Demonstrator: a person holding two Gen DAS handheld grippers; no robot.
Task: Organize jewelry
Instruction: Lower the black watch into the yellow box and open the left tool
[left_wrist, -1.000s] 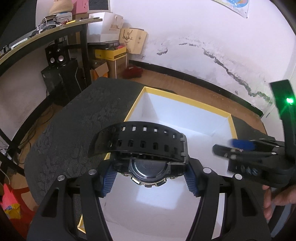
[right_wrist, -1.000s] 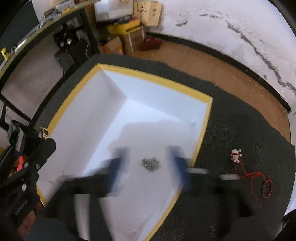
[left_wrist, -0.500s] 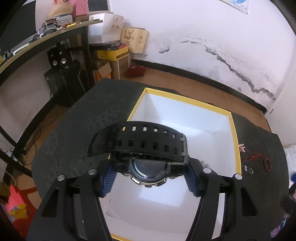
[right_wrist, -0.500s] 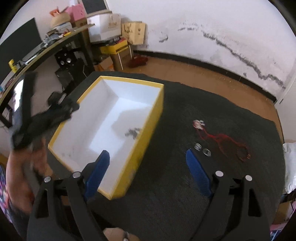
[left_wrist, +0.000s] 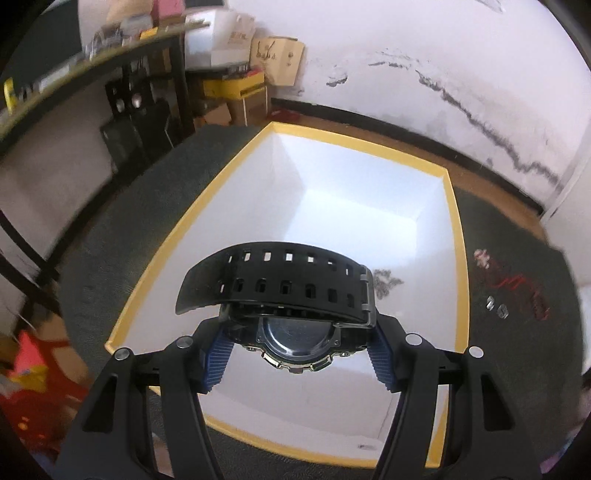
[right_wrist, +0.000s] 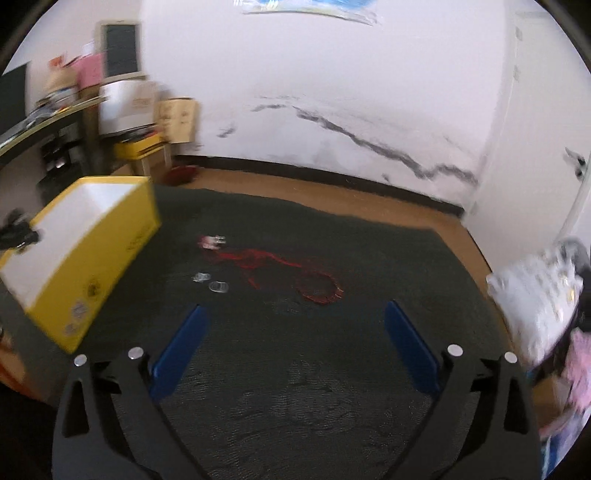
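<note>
Left hand-held gripper (left_wrist: 295, 363): you are clamping the watch (left_wrist: 288, 306) between its blue pads, case back facing the camera, over the box (left_wrist: 458, 258).
Right hand-held gripper (right_wrist: 295, 347): you are holding it wide apart with nothing between the pads; its jaws have just been opening.
Box: sitting on the dark desk (right_wrist: 332, 387), a small silver chain (left_wrist: 384, 282) lying inside.
Desk: a red cord (right_wrist: 280, 269) and two rings (right_wrist: 210, 281) are lying right of the box.
</note>
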